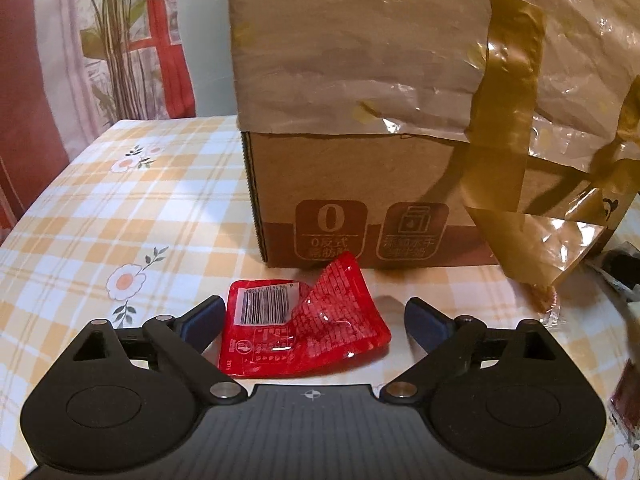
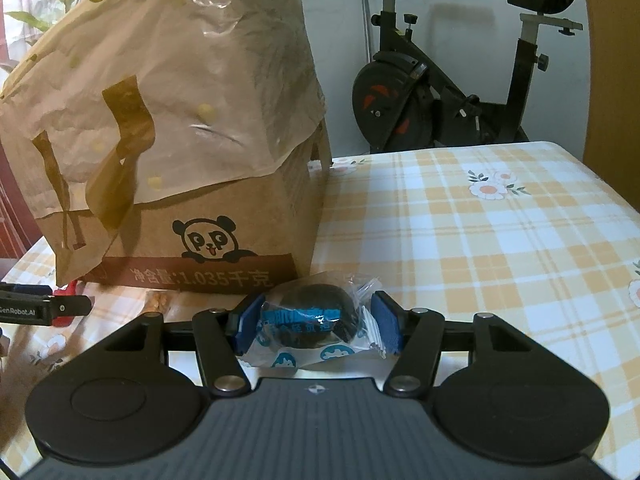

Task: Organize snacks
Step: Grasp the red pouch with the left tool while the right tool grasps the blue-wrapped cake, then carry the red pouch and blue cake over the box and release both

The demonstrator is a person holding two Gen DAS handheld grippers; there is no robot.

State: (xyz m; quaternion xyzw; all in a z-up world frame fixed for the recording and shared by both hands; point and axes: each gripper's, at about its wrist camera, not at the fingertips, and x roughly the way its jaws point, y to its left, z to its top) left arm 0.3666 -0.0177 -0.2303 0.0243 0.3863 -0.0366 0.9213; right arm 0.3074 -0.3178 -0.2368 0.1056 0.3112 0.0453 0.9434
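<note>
Risk sits with the left gripper (image 1: 314, 316), spread wide around the crumpled red plastic snack packet (image 1: 300, 326); closing may only crease it; right gripper (image 2: 316, 322) pinches a dark round wrapped snack (image 2: 310, 322), whose slick wrapper could slip.

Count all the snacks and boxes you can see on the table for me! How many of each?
Red snack packet: 1
Dark round snack in a clear and blue wrapper: 1
Small brownish snack in a clear wrapper: 1
Cardboard box: 1
Total: 4

A dark red packet at the left view's right edge is too cut off to count.
</note>
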